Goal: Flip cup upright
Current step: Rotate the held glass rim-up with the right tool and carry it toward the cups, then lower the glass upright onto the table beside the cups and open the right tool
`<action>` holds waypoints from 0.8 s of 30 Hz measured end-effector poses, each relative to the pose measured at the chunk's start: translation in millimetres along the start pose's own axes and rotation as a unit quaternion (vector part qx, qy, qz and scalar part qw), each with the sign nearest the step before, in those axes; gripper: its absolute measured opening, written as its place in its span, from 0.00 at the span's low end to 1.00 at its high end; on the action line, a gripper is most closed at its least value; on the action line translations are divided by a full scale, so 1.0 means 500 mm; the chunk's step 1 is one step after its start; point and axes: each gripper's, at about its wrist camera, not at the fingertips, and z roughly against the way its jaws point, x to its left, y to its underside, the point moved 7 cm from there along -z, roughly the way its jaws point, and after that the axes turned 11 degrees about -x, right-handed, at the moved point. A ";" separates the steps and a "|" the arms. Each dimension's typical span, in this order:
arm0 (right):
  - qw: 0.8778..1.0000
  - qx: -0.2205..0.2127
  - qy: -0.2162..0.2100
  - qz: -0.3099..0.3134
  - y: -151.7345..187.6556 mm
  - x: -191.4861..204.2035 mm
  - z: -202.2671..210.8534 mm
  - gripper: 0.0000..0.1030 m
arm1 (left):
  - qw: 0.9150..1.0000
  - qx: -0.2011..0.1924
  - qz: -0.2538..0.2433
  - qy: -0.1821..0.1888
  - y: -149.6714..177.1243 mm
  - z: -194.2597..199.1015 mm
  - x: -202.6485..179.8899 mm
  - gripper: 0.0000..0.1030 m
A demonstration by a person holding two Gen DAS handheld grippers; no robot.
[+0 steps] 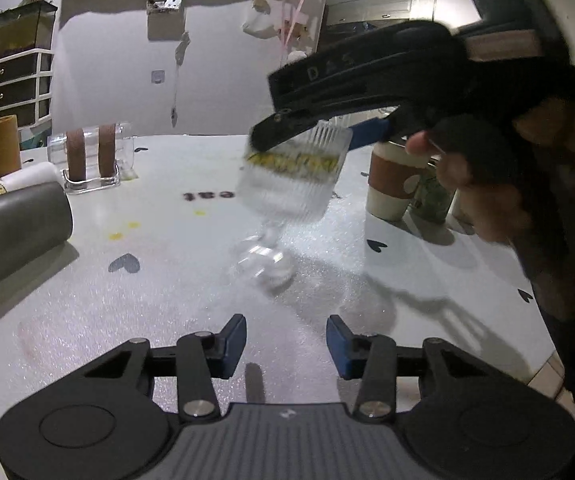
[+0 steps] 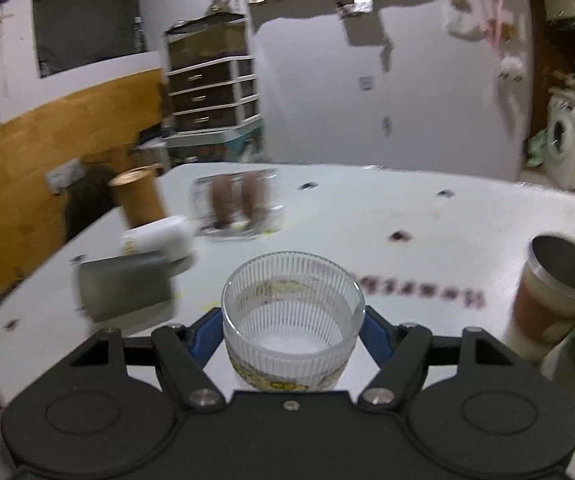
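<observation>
Currently the ribbed glass goblet is held above the white table, mouth up and foot down, tilted slightly; whether the foot touches the surface cannot be told through the motion blur. The right gripper pinches the bowl near the rim, one blue pad on each side, over the yellow patterned band. In the right wrist view the open mouth faces the camera at 12 o'clock.

Handling: the glass is rigid, smooth and fragile, and likely top-heavy on its narrow stem. The ribbing gives the pads some purchase; hold at the bowl, not the stem, and set the foot down flat before letting go.

The left gripper is spread and holds nothing, at 6 o'clock from the goblet. A paper coffee cup stands at 3 o'clock, a grey cylinder lies at 9 o'clock, and a clear acrylic holder stands at 10 o'clock.
</observation>
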 end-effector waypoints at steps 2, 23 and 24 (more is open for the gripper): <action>1.000 -0.004 0.029 0.008 -0.007 -0.025 -0.016 0.71 | 1.000 0.000 0.001 -0.001 0.000 -0.001 0.002 0.44; 0.989 -0.043 0.144 0.012 -0.032 -0.153 -0.067 0.85 | 1.000 -0.003 0.012 -0.011 -0.004 -0.003 0.009 0.44; 0.988 -0.052 0.147 0.020 -0.038 -0.148 -0.060 0.87 | 1.000 -0.004 0.012 -0.012 -0.005 -0.002 0.009 0.44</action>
